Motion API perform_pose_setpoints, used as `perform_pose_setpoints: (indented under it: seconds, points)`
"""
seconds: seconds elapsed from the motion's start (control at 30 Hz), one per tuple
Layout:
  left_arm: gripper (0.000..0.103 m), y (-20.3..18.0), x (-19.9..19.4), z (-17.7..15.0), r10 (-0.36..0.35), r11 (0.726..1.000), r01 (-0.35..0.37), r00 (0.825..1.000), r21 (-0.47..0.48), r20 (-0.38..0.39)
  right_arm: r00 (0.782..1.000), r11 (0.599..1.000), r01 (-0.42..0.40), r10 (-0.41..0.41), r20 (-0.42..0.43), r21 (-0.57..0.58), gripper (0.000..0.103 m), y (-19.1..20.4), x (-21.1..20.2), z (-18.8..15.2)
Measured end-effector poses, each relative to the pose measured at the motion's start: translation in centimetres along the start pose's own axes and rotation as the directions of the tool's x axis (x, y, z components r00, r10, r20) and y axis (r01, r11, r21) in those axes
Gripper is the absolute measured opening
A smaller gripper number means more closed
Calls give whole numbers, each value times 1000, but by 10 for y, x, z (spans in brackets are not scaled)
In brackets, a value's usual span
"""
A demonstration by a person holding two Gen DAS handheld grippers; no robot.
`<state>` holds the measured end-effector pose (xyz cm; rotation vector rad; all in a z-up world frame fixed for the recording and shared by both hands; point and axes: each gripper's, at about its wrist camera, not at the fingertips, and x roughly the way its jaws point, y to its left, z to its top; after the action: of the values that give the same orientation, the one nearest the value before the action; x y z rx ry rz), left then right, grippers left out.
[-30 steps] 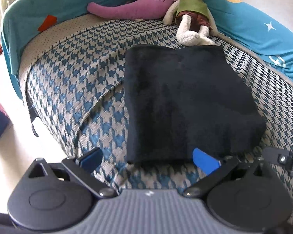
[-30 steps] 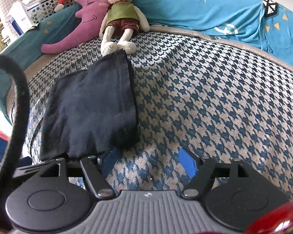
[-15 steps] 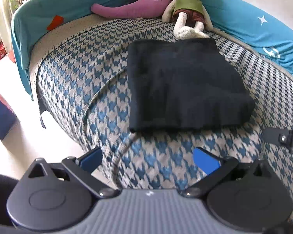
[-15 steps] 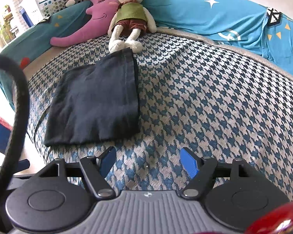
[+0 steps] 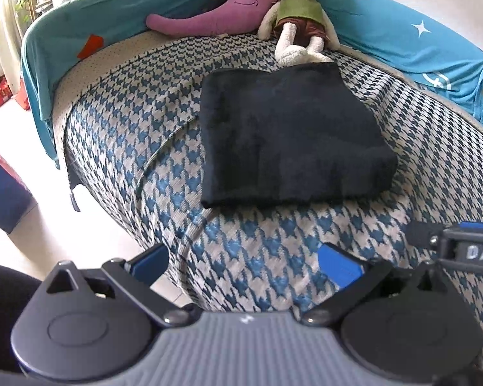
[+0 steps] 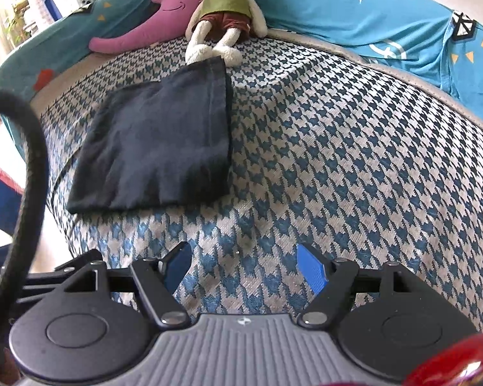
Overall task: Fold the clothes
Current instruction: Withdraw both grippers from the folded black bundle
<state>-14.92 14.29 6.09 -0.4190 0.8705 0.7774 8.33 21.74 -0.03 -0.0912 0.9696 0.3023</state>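
Observation:
A dark navy garment (image 5: pixel 286 135) lies folded into a flat rectangle on the houndstooth bed cover (image 5: pixel 138 122); in the right wrist view the same garment (image 6: pixel 164 148) sits left of centre. My left gripper (image 5: pixel 244 262) hovers open short of the garment's near edge, with nothing between its blue pads. My right gripper (image 6: pixel 244 268) is open too, over bare cover (image 6: pixel 354 167) to the right of the garment and nearer than it. Part of the right gripper (image 5: pixel 457 247) shows at the left wrist view's right edge.
A plush rabbit (image 5: pixel 298 16) and a purple moon pillow (image 5: pixel 215 9) lie at the bed's far end, touching the garment's far edge. Teal star-print padding (image 5: pixel 412 41) rims the bed. The bed's edge drops to pale floor (image 5: pixel 19 234) on the left. A black cable (image 6: pixel 29 167) crosses the right wrist view.
Both grippers have drawn back from the garment, which now lies farther off and untouched. The left one had its pads at the garment's near edge a second ago.

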Motion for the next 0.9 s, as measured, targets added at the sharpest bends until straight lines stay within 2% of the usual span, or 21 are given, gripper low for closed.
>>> perform_pose_setpoints:
  seconds: [0.9]
  points:
    - [103, -7, -1, -2, 56, 998, -56, 998, -8, -34, 1000, 1000, -19, 19, -16, 5, 73, -3, 3, -1]
